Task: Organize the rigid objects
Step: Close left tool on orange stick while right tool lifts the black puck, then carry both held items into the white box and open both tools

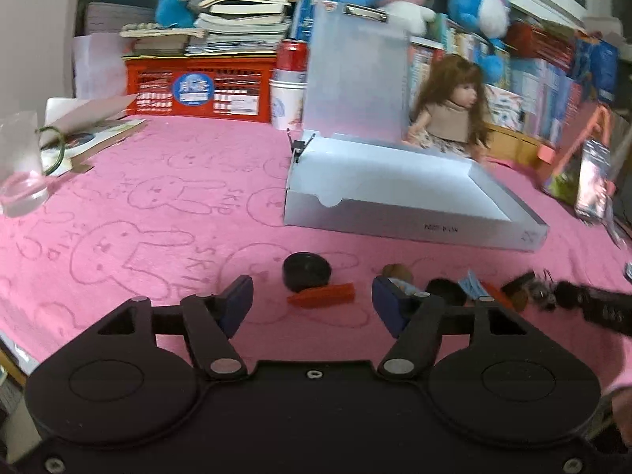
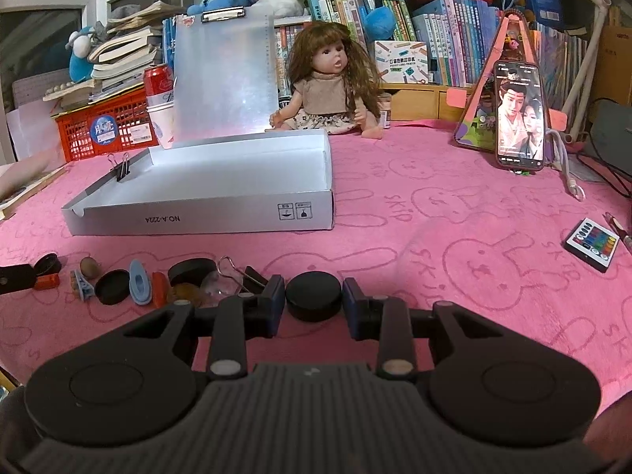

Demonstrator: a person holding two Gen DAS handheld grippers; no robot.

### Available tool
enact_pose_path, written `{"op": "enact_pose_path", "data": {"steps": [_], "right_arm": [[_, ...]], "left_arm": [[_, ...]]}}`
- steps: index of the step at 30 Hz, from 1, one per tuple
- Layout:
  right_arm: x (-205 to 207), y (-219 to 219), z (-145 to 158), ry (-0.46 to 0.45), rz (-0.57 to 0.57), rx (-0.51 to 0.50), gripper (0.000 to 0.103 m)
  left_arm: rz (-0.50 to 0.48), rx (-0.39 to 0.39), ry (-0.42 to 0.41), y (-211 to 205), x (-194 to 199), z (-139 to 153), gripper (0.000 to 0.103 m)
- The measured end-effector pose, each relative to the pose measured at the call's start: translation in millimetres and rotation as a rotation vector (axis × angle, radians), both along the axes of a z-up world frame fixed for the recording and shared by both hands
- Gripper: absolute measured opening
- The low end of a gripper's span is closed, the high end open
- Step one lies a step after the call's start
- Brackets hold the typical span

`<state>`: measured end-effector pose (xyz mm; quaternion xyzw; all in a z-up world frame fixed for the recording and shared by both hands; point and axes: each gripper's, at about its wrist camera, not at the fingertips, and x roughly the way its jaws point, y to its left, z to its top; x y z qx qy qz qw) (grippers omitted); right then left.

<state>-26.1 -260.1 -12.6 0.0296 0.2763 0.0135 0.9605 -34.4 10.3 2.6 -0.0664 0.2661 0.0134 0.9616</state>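
Right claw [image 2: 314,300]: both pads contact the sides of a black round puck [image 2: 313,295], which rests on the pink-covered counter [image 2: 454,205] at 6 o'clock of the open white box [image 2: 205,213]. Left claw [image 1: 312,302]: jaws wide apart, holding nothing, with a second black puck [image 1: 306,276] and an orange piece [image 1: 322,295] lying between them. Further small items lie in a row at 9 o'clock of the right claw, among them a blue clip [image 2: 139,282].
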Motion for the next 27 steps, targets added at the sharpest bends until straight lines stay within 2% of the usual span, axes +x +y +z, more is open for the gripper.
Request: {"op": "enact_pose_path", "data": {"steps": [6, 7, 8, 9, 10, 14, 17, 19, 27], "right_arm": [[-3.6, 2.7, -0.2, -0.013, -0.005, -0.007, 0.037], [-4.0, 3.2, 0.0, -0.016, -0.005, -0.010, 0.037], [-4.3, 4.0, 0.2, -0.019, -0.004, -0.013, 0.037], [-4.5, 4.6, 0.4, -0.022, -0.002, -0.015, 0.037], [-4.5, 5.1, 0.5, -0.023, -0.002, -0.015, 0.037], [-5.3, 5.0, 1.4, -0.031, -0.006, -0.006, 0.037], [-5.0, 4.5, 2.3, -0.033, -0.007, 0.001, 0.037], [-4.2, 4.1, 3.7, -0.034, -0.005, 0.004, 0.037], [6.8, 0.8, 15.4, -0.040, 0.002, 0.046, 0.037]], "left_arm": [[0.088, 0.036, 0.013, -18.8, 15.8, -11.3, 0.063], [0.092, 0.045, 0.027, -20.9, 18.3, -13.5, 0.059], [0.100, 0.070, 0.028, -23.5, 18.8, -15.4, 0.050], [0.103, 0.112, 0.027, -27.7, 18.6, -16.3, 0.045], [0.098, 0.144, 0.022, -31.1, 18.0, -17.3, 0.043], [0.080, 0.132, 0.019, -31.1, 15.0, -17.1, 0.040], [0.054, 0.088, 0.016, -26.2, 11.0, -13.2, 0.040], [0.035, 0.096, 0.005, -26.9, 7.0, -9.5, 0.040], [-0.036, 0.091, -0.049, -26.8, 9.8, 21.9, 0.040]]}}
